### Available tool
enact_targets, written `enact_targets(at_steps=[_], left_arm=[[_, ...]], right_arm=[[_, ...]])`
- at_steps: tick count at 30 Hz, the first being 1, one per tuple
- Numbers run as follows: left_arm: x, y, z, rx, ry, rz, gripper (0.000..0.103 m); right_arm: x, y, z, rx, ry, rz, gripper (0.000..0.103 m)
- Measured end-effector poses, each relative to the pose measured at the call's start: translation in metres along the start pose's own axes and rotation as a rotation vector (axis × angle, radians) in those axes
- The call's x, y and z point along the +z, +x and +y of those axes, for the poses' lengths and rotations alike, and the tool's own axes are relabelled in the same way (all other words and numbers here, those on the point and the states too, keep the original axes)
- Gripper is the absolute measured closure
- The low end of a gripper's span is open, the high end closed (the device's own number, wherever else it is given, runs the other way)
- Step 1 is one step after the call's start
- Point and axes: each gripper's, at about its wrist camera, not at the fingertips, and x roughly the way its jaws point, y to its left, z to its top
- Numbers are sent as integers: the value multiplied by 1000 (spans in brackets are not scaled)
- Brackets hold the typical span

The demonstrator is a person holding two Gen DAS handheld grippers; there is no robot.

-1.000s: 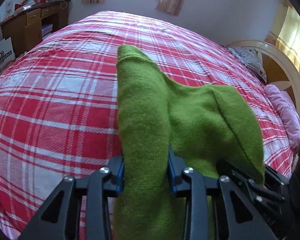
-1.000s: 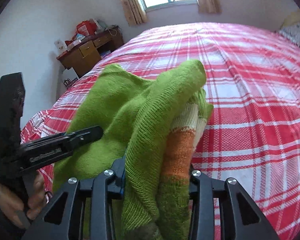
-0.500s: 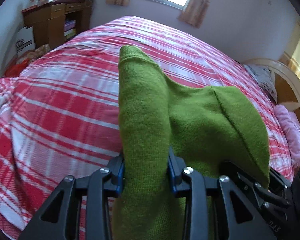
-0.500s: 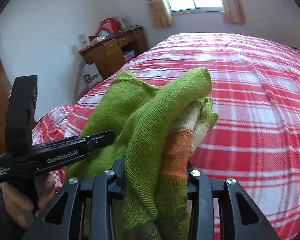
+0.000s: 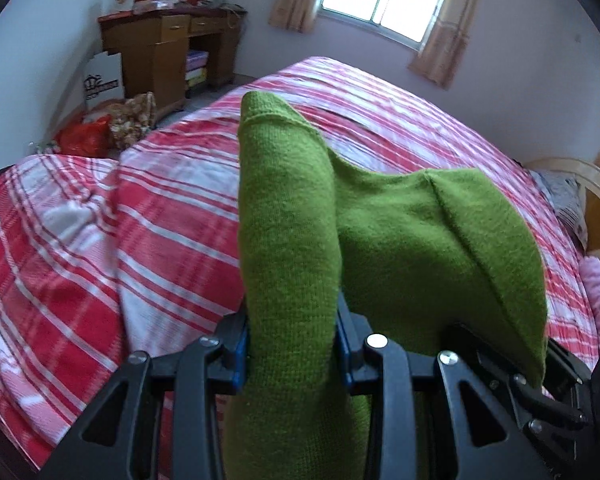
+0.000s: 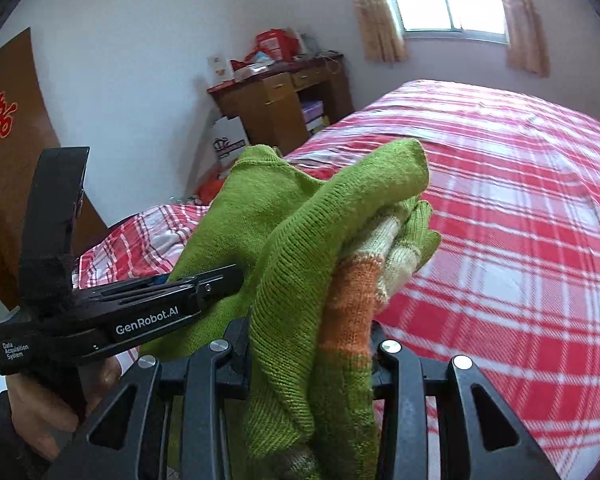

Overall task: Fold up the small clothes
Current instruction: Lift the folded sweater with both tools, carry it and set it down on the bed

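Note:
A small green knit sweater point(image 5: 400, 240) with orange and cream stripes point(image 6: 352, 300) hangs in the air above the bed, stretched between both grippers. My left gripper point(image 5: 292, 344) is shut on a bunched green fold that stands up between its jaws. My right gripper point(image 6: 308, 356) is shut on a thick bundle of green and striped knit. In the right wrist view the left gripper point(image 6: 216, 280) shows from the side with a hand point(image 6: 40, 408) on its handle. In the left wrist view part of the right gripper's body shows at the lower right, under the sweater's edge.
The bed has a red and white plaid sheet point(image 5: 380, 120), rumpled at its near left corner point(image 5: 60, 208). A wooden desk point(image 5: 160, 52) with clutter, a white box and bags stands by the wall. A headboard and pillows point(image 5: 572, 200) lie to the right. A brown door point(image 6: 4, 152) shows at far left.
Both grippers swung left together with the sweater in their grip. The desk and floor clutter have come further into view, and the bed's left corner now shows.

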Motion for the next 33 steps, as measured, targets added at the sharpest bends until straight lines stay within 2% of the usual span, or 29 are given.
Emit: enact_targets(at_steps=[7,14,21,25,27,29,33], left_arm=[[18,5,25,46,-36,-32,68],[52,21,49,101,-42,-84,68],[76,57,63,158,-46,-122,68],[79,87,69,196,-48,-94,68],[81,90,72,202,-44,-93,67],[82,93,72,195,-36,-81,65],[87,99,81,170,-87,-61,56]], right_arm=[[22,30,21,46,-51,-6,66],[55,67,39,69,-123,-43,66],[83,119,48,58,-187,-82,66],[87,156,36,9,-197,-72,67],[87,169,25,-13,-169,-48,67],[84,182,7,5,-95,-13,67],[84,198,-28,120,108,33,67]])
